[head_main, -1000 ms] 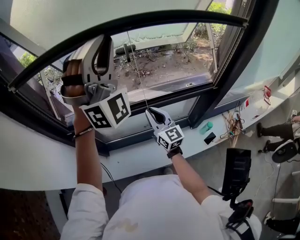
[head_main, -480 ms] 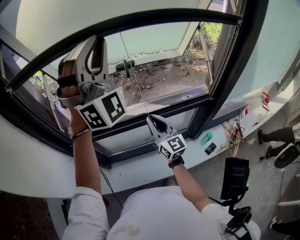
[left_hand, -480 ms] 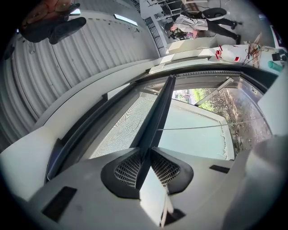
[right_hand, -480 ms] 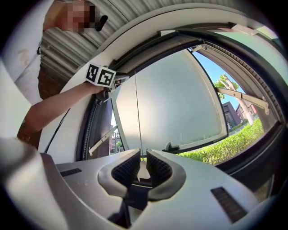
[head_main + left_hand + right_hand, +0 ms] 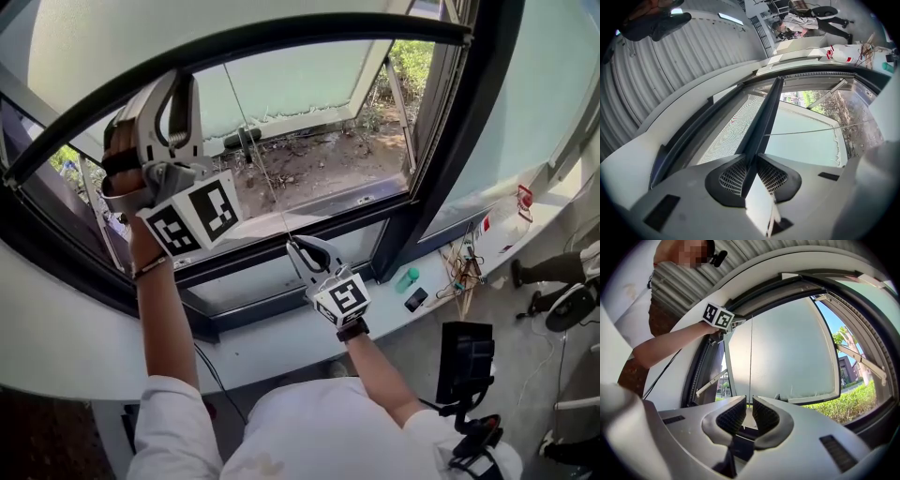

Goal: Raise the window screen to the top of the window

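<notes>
The window screen's dark bottom bar (image 5: 309,42) arcs across the top of the window. My left gripper (image 5: 178,80) is shut on this bar near its left end. In the left gripper view the bar (image 5: 764,122) runs straight out from between the pads (image 5: 733,176), with the screen mesh (image 5: 731,131) beside it. A thin pull cord (image 5: 258,150) hangs taut from the bar down to my right gripper (image 5: 292,244), which is shut on it. In the right gripper view the cord (image 5: 751,362) rises from my right gripper (image 5: 749,416) to the bar (image 5: 783,298), next to the left gripper (image 5: 723,322).
Beyond the screen, a frosted window sash (image 5: 291,89) is tilted outward over bare ground. The white sill (image 5: 281,309) runs below. On the ledge at right lie a green item (image 5: 407,278), a phone (image 5: 415,300) and cables (image 5: 459,272). A person's legs (image 5: 553,267) show far right.
Both grippers have gone up a little, and the dark bar and the cord have gone up with them. Both grips are unchanged.
</notes>
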